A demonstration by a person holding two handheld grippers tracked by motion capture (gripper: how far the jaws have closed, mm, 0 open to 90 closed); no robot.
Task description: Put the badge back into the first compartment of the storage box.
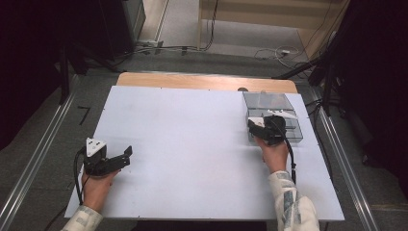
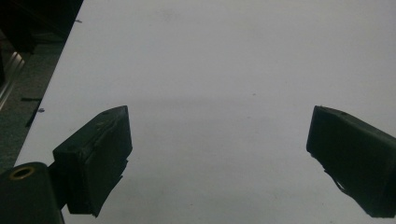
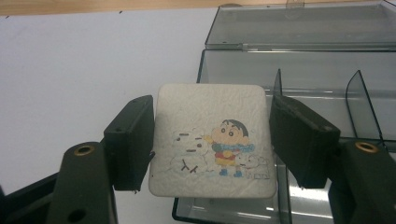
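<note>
The right gripper (image 1: 267, 126) is clenching a small white pad (image 3: 212, 140) by its two side edges, the jaws pressing in from left and right. The pad, printed with a cartoon boy and a snowman, is hanging flat-faced toward the camera, just over the near left corner of a clear plastic box (image 3: 299, 65) whose lid is lying open behind it. In the high view the box (image 1: 273, 108) is sitting at the far right of the white table (image 1: 183, 144), and the person's right hand (image 1: 273, 154) is holding the gripper right at its front edge.

The left gripper (image 1: 115, 161) is resting released, its jaws standing wide apart over bare tabletop near the left front, gripping nothing.

Judging from this, the pad is being carried toward a compartment of the box. The grip is looking thin: the jaws are catching only the pad's edges, and a soft pad could be buckling or slipping out if the squeeze eases or the hand tilts. The thin upright dividers (image 3: 277, 84) are standing close behind the pad, so lowering it off-line could be catching an edge on a divider or on the front wall and leaving it propped rather than lying flat. With nothing steadying the box, a push against it could also be sliding it across the smooth table
</note>
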